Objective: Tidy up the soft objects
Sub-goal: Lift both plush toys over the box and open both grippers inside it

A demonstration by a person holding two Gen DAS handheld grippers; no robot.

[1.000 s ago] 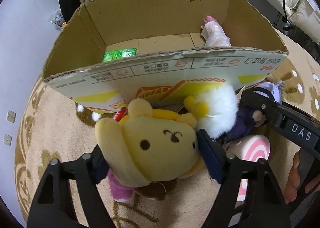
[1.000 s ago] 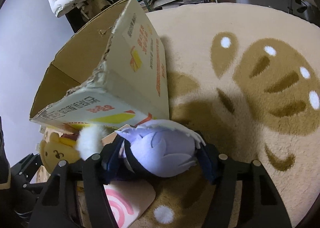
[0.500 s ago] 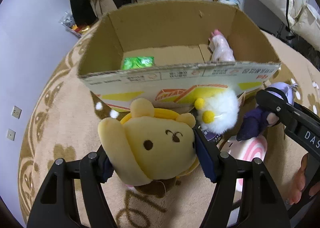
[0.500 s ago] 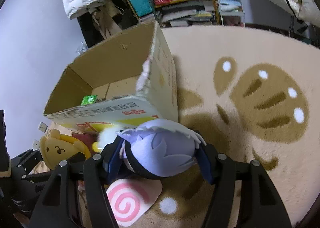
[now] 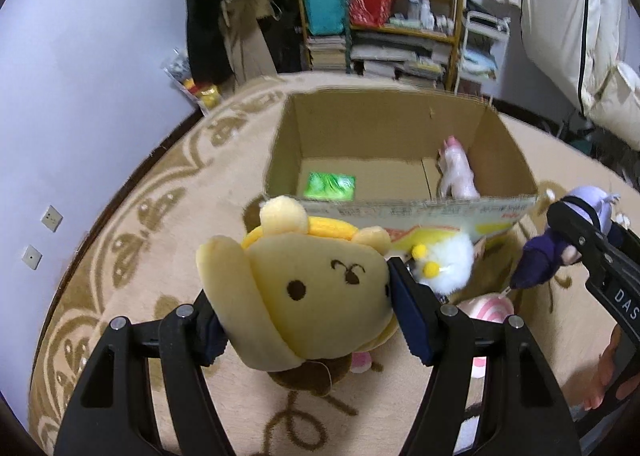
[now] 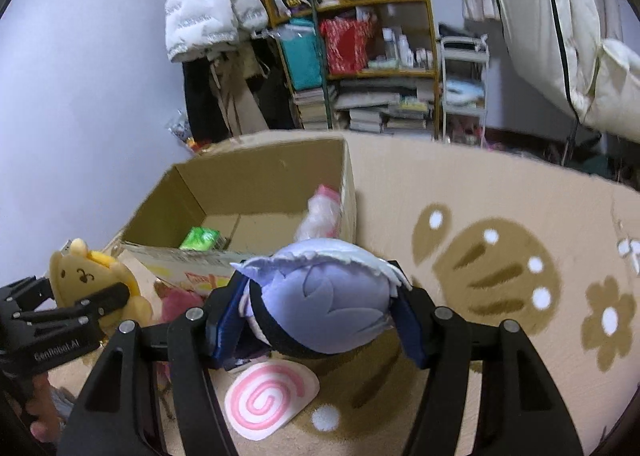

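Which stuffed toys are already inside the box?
Only the pale pink plush, leaning in the cardboard box's right corner. The yellow bear and purple doll are held in grippers; the white fluffy one lies outside.

The bear (image 5: 316, 292) is soft matt yellow plush; the doll (image 6: 320, 300) smooth lilac cloth. The box (image 5: 384, 124) is rough matt cardboard, its packet (image 5: 330, 186) glossy green plastic. The rug (image 6: 500, 216) is short pile.

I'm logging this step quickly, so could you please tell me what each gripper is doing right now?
Left gripper: closed on the yellow bear plush.
Right gripper: closed on the purple doll.
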